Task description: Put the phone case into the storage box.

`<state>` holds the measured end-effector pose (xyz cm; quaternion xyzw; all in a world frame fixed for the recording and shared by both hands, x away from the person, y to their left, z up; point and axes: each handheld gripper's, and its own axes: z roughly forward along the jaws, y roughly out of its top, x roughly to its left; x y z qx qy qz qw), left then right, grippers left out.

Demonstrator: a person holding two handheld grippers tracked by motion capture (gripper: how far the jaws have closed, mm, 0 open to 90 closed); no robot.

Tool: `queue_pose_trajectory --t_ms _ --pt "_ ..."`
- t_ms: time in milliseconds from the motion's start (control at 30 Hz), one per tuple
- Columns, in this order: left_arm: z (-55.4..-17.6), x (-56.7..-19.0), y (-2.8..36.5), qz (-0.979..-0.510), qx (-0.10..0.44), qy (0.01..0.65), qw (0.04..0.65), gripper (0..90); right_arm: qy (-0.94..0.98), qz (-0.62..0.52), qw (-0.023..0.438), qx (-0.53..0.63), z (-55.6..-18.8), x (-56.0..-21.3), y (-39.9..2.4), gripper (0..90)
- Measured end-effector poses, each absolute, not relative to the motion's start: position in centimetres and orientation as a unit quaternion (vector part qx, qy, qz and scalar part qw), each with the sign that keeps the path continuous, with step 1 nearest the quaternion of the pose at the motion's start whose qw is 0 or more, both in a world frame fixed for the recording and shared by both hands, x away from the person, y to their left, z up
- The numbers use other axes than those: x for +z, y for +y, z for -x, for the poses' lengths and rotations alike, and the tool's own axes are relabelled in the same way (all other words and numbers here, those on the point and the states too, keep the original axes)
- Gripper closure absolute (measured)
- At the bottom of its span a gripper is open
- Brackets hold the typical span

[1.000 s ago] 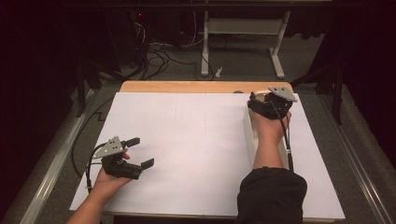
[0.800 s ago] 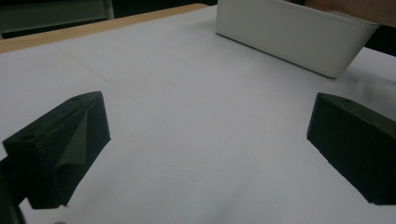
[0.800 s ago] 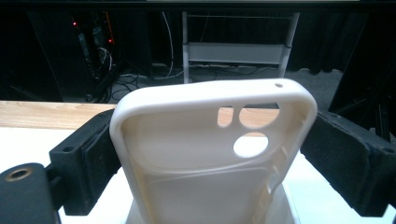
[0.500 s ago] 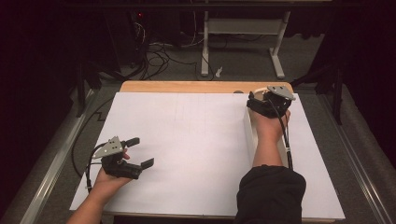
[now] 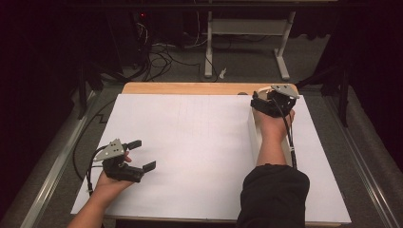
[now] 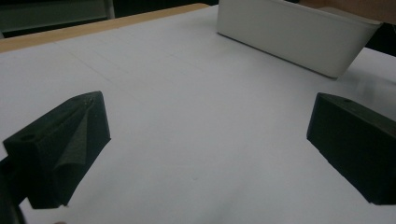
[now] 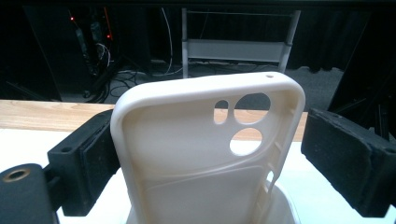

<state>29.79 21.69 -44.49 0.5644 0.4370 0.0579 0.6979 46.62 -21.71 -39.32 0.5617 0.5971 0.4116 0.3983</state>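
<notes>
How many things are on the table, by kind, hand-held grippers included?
Hand-held gripper: 2, the left hand-held gripper and the right hand-held gripper
White phone case: 1
White bin: 1
White sheet covering the table: 1
Total: 5

Left claw (image 5: 141, 155): held low at the near left of the counter (image 5: 190, 142), jaws spread wide apart with nothing between them, pointing toward the right. Left forearm bare, entering from the bottom edge. Right claw (image 5: 259, 98): extended to the far right edge, forearm stretched forward, dark sleeve pushed up near the elbow. Right jaws stand apart; contact on either side cannot be confirmed.
</notes>
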Motion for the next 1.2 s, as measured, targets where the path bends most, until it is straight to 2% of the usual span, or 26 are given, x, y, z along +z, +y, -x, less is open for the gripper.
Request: queue_pose_trajectory --t_ms 1200 --pt "-29.7 -44.7 21.7 -0.568 0.053 0.438 0.695 0.8 0.591 -0.582 0.394 0.395 -48.4 -39.7 -21.7 3.8"
